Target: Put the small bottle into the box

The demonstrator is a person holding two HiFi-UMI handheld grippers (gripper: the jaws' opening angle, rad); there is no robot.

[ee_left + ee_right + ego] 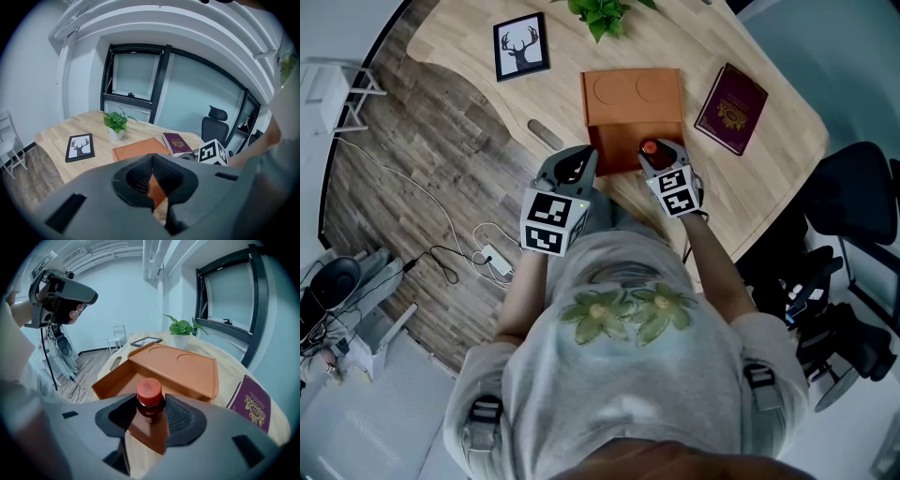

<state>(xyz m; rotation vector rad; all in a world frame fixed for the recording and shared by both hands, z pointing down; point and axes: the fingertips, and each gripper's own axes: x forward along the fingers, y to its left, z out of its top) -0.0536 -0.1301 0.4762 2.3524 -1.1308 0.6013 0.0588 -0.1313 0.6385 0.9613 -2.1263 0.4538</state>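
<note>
Confirm the right gripper (149, 420) clamped on the small bottle (149, 399), pads against the dark body just below the red cap, bottle upright over the near edge of the open orange box (107, 377). Treat the bottle as light and rigid, probably glass or hard plastic, with a smooth wall likely to slip under a loose grip. Take hold on the body below the cap, as shown, not on the cap itself. Lower gently if glass, to avoid a knock against the box floor. Check the left gripper (152, 187): closed on nothing, raised at the near left corner of the box, clear of the bottle's way down. Note the hinged lid (183, 364) lying flat on the far side of the box, two round recesses facing up, no obstruction to the compartment. Note the maroon passport (731, 108) to the right of the box, the framed deer picture (522, 47) to the far left of the box, and the potted plant (602, 14) behind the box, all well apart from it on the wooden table (469, 66). Watch only the near wall of the box, judged the sole thing able to catch the bottle's base.
</note>
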